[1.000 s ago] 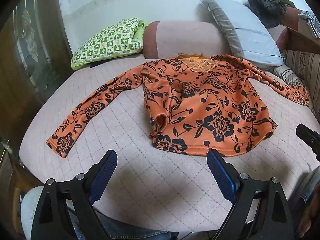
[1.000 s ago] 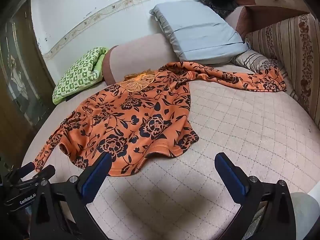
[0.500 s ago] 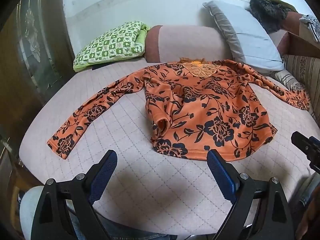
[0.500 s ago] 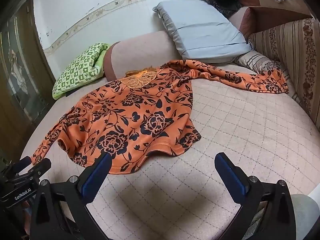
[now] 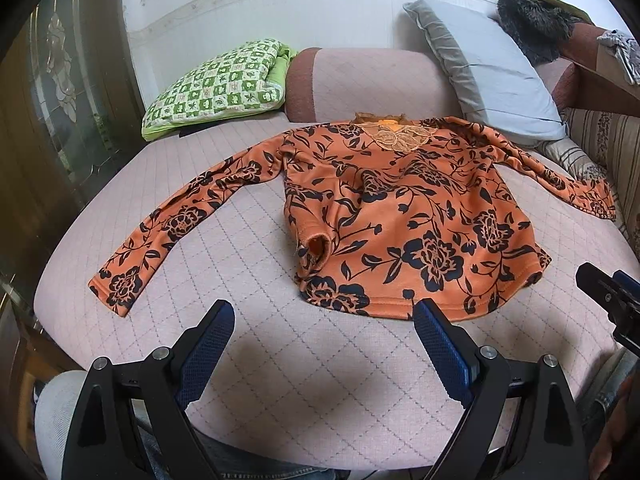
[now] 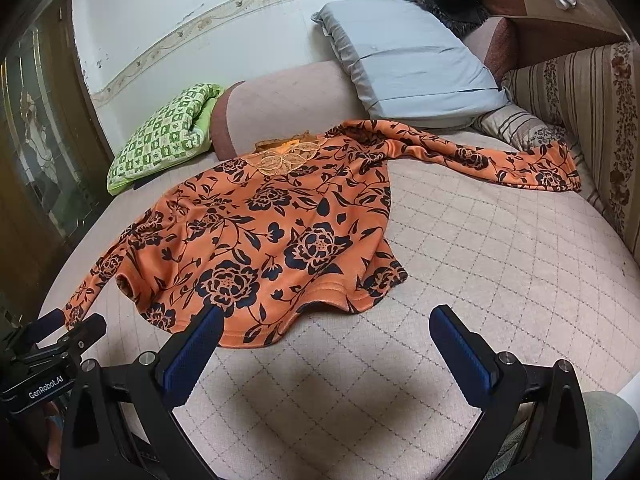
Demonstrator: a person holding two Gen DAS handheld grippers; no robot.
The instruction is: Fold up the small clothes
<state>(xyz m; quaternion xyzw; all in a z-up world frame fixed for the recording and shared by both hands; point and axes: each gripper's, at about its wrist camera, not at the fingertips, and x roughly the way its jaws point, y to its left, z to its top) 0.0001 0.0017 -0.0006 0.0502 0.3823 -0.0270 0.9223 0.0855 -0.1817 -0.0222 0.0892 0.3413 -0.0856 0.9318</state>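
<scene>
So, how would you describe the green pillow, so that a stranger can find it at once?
Start from the pink bed with the orange floral top. At its head, in the corner by the wall, lies the green pillow. Only it is checkered green and white; the grey pillow is plain.

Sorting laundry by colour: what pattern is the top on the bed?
Orange top with dark floral print; right wrist view.
</scene>
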